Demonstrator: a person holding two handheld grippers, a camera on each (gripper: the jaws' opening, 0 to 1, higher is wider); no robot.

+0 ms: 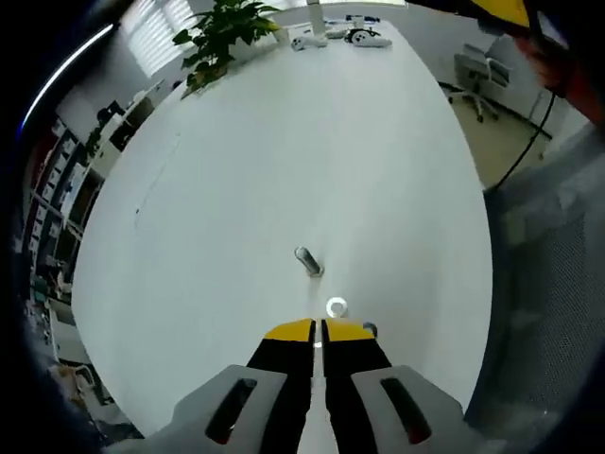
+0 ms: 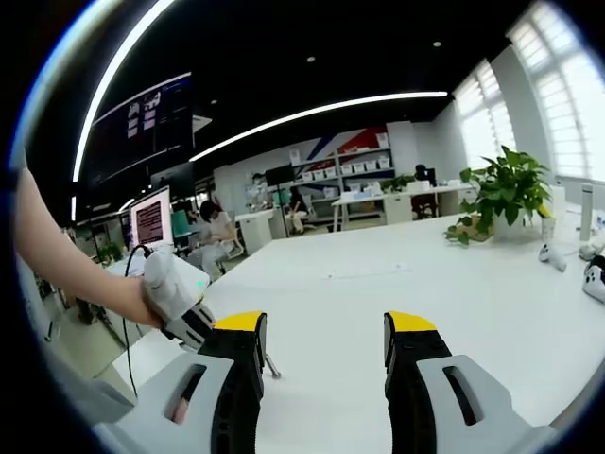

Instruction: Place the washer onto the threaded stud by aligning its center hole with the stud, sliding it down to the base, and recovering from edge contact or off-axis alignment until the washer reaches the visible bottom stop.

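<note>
In the left gripper view a short metal threaded stud [image 1: 307, 260] stands on the white table [image 1: 284, 161]. A small pale washer [image 1: 337, 307] lies flat on the table, nearer than the stud and slightly right of it. My left gripper [image 1: 318, 331] is shut with nothing visible between its yellow-tipped jaws, its tips just short of the washer. A small dark item [image 1: 369, 329] sits beside the right jaw. In the right gripper view my right gripper [image 2: 326, 326] is open and empty above the table. The left gripper [image 2: 184, 298], held in a hand, comes in from the left.
A potted plant [image 1: 222, 33] and white controllers [image 1: 364, 38] sit at the table's far end. An office chair [image 1: 477, 71] stands past the right edge and shelves [image 1: 57, 199] line the left. A person [image 2: 216, 232] sits at a desk behind.
</note>
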